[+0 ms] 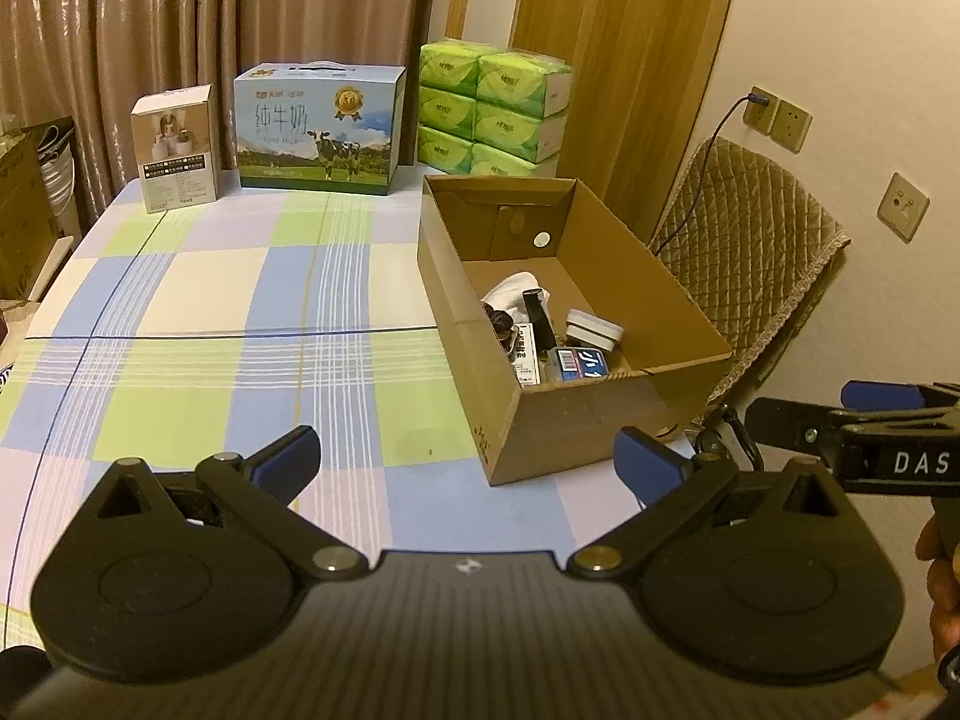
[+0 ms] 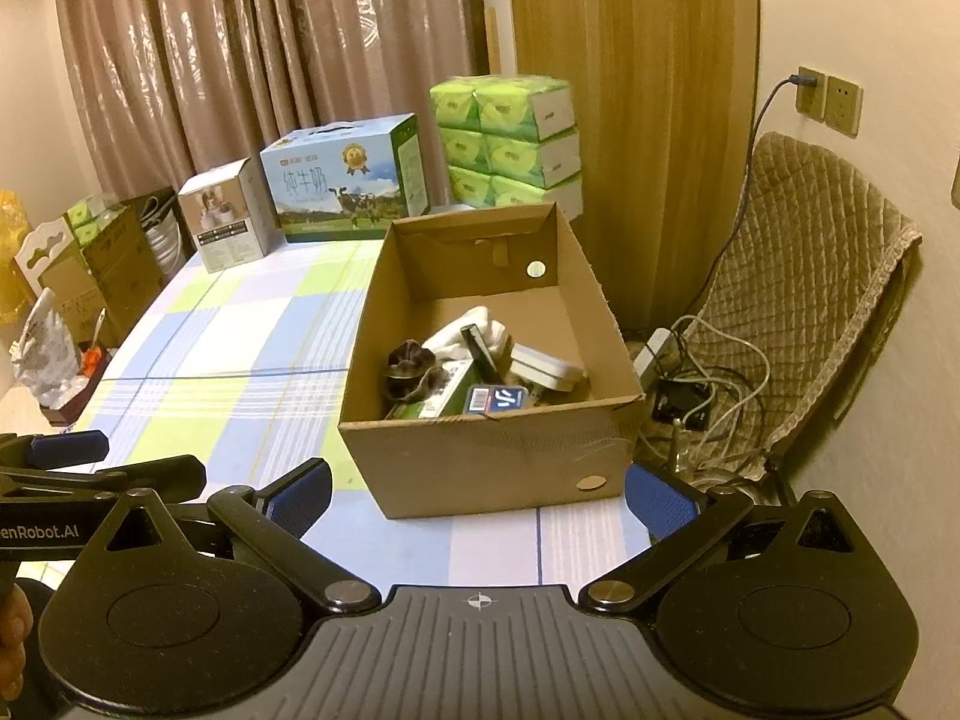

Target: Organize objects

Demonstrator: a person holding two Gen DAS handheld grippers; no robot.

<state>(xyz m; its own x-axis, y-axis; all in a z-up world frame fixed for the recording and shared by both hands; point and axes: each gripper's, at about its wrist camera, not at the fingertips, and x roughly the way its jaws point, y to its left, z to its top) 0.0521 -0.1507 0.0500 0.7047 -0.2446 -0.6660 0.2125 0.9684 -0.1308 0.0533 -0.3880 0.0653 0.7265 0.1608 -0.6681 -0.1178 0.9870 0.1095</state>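
— How far along was the tidying?

— Nearly done, by my reading: the small items (image 2: 474, 372) sat heaped inside the cardboard box (image 2: 480, 456), centre of the right wrist view, and the checked desk (image 1: 240, 300) around it looked bare, though its near edge was hidden.

— And the grippers?

— The left gripper (image 1: 468, 462) and right gripper (image 2: 477, 495) hovered low in frame, jaws apart, holding nothing.

Home: curtains (image 1: 180, 30), milk carton (image 1: 318, 126).

Open cardboard box (image 2: 480, 456) of small items on checked tablecloth (image 2: 240, 372), right gripper (image 2: 477, 501) jaws spread, empty
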